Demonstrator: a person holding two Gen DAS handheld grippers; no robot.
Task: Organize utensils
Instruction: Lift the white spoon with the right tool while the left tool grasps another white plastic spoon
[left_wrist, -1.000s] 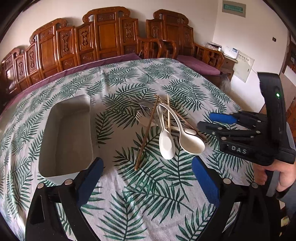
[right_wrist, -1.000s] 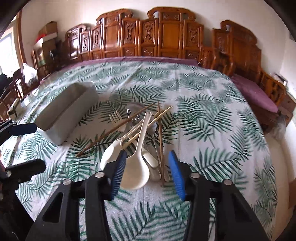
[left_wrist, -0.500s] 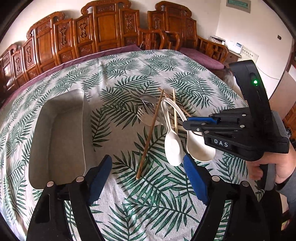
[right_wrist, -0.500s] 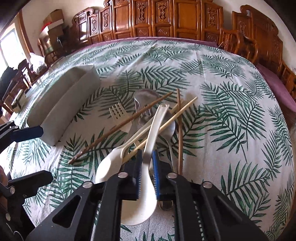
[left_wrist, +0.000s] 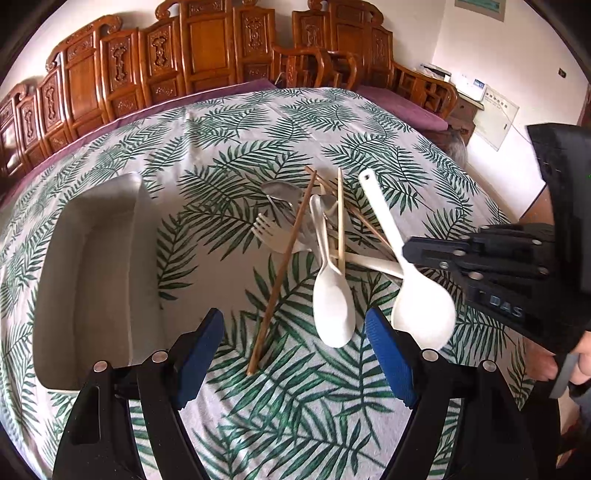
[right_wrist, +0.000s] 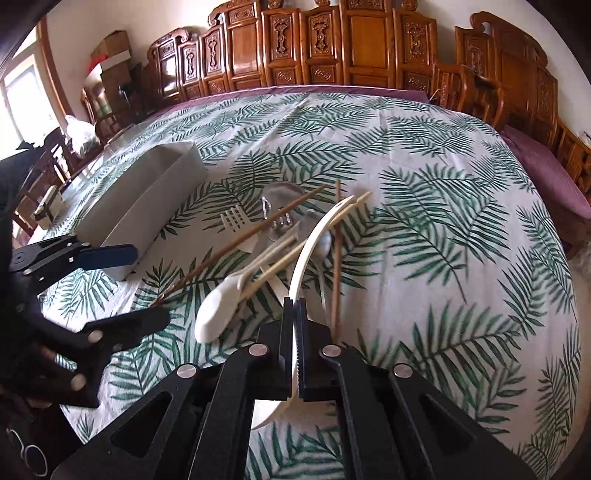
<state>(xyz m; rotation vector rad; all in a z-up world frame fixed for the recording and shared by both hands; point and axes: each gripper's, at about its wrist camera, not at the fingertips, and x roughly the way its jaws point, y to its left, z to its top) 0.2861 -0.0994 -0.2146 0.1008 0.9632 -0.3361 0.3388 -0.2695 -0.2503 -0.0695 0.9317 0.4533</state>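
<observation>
— On the desk (left_wrist: 236, 122), what lies where?
— A grey tray (left_wrist: 92, 266) sits at the left on the leaf-print cloth; just right of it lies a heap of chopsticks (left_wrist: 284, 266), forks and spoons.
— And the grippers?
— The left gripper (left_wrist: 295, 354) is open above the near end of a chopstick, nothing between its pads. The right gripper (right_wrist: 295, 332) is clamped on the handle of a big white spoon (left_wrist: 421, 306), tilted above the heap beside a smaller white spoon (left_wrist: 332, 302).
</observation>
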